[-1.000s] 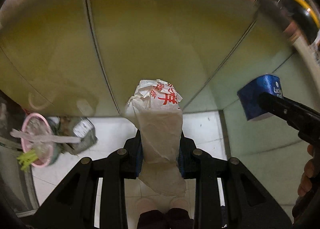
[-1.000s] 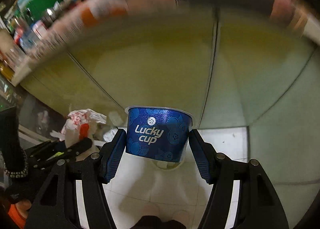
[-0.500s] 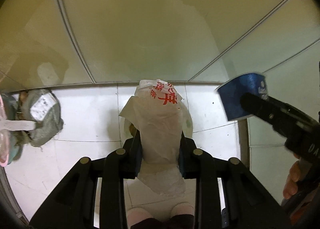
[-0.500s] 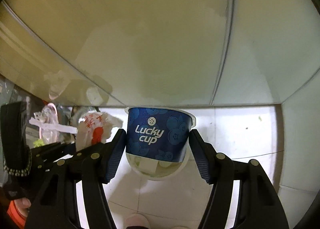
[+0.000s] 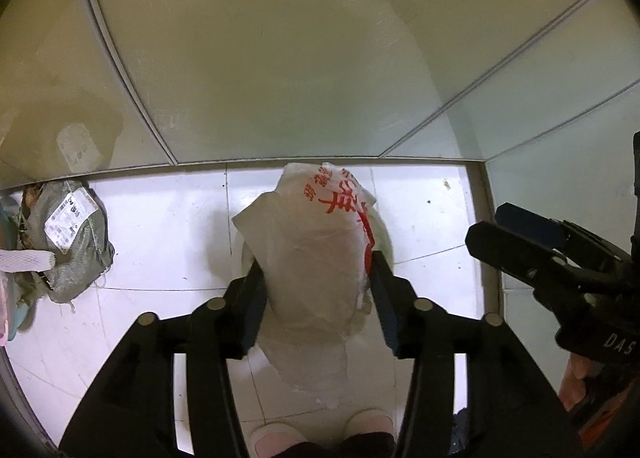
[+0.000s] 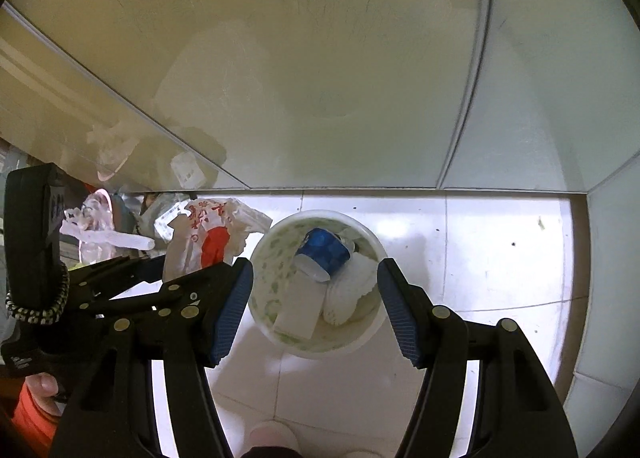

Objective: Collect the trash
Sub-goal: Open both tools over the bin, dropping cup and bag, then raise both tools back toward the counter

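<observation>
Released since half a second ago, the blue "Lucky cup" paper cup (image 6: 322, 253) now lies on its side inside the round white bin (image 6: 256, 258) on the tiled floor, among white paper scraps; the right gripper (image 6: 316, 308) that carried it hangs above the bin with jaws wide apart and nothing between them.

Nearest in the left wrist view, the left gripper (image 5: 318, 296) is clamped on the crumpled white paper bag with red printing (image 5: 320, 254), held upright directly over the same bin, whose rim barely shows behind the bag. In my judgement the step in hand is dropping this bag: it should be lowered close to the rim and centred before the jaws part, since light paper may drift or catch on a pad.

Both grippers point steeply downward, side by side, the left one to the left of the bin.

Farther off, a grey wrapped bundle with a label (image 5: 66, 242) lies by the wall (image 5: 280, 58), uncollected.
</observation>
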{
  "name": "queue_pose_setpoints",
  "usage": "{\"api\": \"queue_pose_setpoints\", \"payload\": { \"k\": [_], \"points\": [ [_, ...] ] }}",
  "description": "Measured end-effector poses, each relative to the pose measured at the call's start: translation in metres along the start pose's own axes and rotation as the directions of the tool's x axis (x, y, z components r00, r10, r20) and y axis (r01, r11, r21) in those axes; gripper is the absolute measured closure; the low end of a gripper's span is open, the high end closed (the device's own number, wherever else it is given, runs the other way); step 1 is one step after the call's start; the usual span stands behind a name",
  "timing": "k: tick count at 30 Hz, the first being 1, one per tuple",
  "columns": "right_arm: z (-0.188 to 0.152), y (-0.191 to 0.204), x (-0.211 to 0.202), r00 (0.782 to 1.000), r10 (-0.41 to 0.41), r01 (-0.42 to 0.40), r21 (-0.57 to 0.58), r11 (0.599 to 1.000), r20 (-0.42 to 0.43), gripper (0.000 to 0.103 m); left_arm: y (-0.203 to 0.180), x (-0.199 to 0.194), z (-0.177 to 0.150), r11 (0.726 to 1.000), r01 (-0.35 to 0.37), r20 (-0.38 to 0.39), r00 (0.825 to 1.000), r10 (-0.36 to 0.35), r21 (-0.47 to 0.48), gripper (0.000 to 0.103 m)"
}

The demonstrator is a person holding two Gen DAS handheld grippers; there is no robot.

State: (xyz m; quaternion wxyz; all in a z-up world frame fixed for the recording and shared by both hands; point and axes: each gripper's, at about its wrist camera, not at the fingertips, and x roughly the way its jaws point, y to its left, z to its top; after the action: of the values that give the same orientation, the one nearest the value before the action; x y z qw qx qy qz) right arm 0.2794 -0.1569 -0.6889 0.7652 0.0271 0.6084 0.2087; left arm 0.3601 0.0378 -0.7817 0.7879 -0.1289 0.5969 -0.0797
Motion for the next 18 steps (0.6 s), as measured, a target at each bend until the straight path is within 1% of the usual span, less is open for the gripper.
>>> {"api": "queue_pose_setpoints", "payload": {
  "k": [1,3,7,10,13,16,18],
  "points": [
    [0.0,-0.001,-0.005,1.0,-0.002,0.002,0.0,1.0,0.002,0.042,-0.003,-0.006,0.0,1.0,0.005,-0.001,1.0,-0.005,0.006,0.047],
    [0.002,0.003,-0.02,1.0,-0.011,0.011,0.004,1.0,0.003,0.042,-0.009,-0.015,0.0,1.0,0.012,-0.005,1.0,-0.012,0.015,0.033],
    [0.008,0.01,-0.054,0.999,-0.029,0.029,0.007,1.0,0.015,0.042,-0.015,-0.036,0.003,1.0,0.002,-0.018,1.0,-0.001,0.016,0.032],
    [0.015,0.016,-0.083,0.999,-0.042,0.042,0.007,0.999,0.017,0.042,-0.023,-0.068,0.005,1.0,-0.013,-0.003,1.0,0.013,0.016,0.032],
    [0.025,0.028,-0.117,0.999,-0.048,0.048,-0.001,0.999,0.018,0.042,-0.035,-0.114,0.011,0.999,-0.038,0.023,0.999,0.037,0.025,0.032],
    [0.037,0.047,-0.151,0.998,-0.057,0.058,-0.02,0.998,0.026,0.042,-0.051,-0.175,0.02,0.997,-0.061,0.065,0.996,0.059,0.038,0.032],
    [0.047,0.063,-0.185,0.997,-0.061,0.063,-0.04,0.997,0.042,0.042,-0.06,-0.216,0.028,0.997,-0.065,0.095,0.994,0.061,0.04,0.032]
  ]
}}
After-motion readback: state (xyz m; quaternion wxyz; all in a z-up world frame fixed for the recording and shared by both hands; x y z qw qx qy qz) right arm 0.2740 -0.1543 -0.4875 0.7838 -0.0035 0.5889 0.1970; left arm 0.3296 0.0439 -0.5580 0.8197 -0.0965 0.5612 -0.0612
